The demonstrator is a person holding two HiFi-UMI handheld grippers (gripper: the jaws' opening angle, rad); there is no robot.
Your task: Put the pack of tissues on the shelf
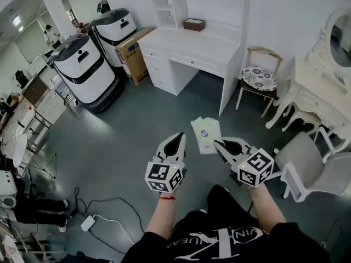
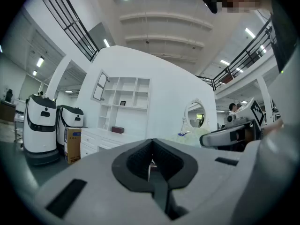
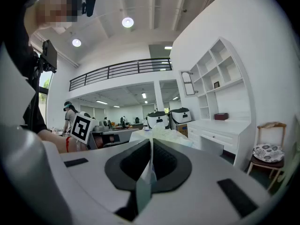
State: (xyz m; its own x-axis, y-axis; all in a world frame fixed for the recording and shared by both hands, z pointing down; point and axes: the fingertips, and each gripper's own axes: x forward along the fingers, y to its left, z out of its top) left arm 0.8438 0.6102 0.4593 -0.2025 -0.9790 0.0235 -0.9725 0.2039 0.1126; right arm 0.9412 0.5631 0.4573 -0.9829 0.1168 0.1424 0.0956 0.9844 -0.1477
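Note:
The pack of tissues (image 1: pixel 205 135), pale green and white, hangs over the grey floor in front of me. My right gripper (image 1: pixel 219 145) is shut on the pack's near edge. In the right gripper view the thin wrapper runs between the closed jaws (image 3: pixel 150 149) and the pack (image 3: pixel 161 134) bulges beyond them. My left gripper (image 1: pixel 176 141) is beside it on the left, shut with nothing in it (image 2: pixel 151 148). The white desk (image 1: pixel 192 45) with its shelf unit (image 1: pixel 200 1) stands well ahead against the wall.
A brown box (image 1: pixel 194 24) sits on the desk. Two white robots (image 1: pixel 85 70) and a cardboard box (image 1: pixel 131 56) stand to the desk's left. A wooden chair (image 1: pixel 260 73), a white vanity (image 1: pixel 323 86) and a grey chair (image 1: pixel 307 163) are on the right. Cables (image 1: pixel 88 221) lie on the floor.

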